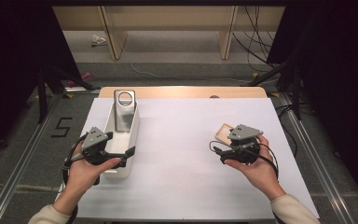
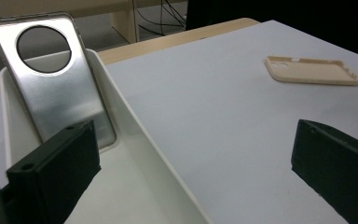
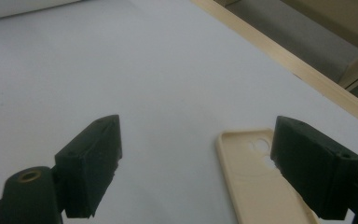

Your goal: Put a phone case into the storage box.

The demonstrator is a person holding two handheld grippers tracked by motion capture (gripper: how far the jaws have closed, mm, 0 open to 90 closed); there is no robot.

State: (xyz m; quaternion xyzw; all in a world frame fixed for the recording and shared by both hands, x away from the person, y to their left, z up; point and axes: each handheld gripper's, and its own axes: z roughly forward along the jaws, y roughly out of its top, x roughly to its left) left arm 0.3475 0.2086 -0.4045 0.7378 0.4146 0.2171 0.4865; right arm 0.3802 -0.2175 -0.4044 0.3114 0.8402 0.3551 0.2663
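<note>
My left gripper (image 1: 116, 156) sits with its jaws spread wide and empty at the near end of the long white plastic bin (image 1: 131, 140), one jaw over the bin's floor and the other out over the white table sheet (image 1: 177, 154); inside the bin, a silver metallic phone case with a round camera hole (image 2: 58, 84) leans upright against the far end wall. My right gripper (image 3: 196, 168) is well to the right of the bin, jaws also wide apart and holding nothing. They hover just above the flat beige soft phone case (image 3: 256, 182), which lies open side up on the sheet, partly under one jaw.
</note>
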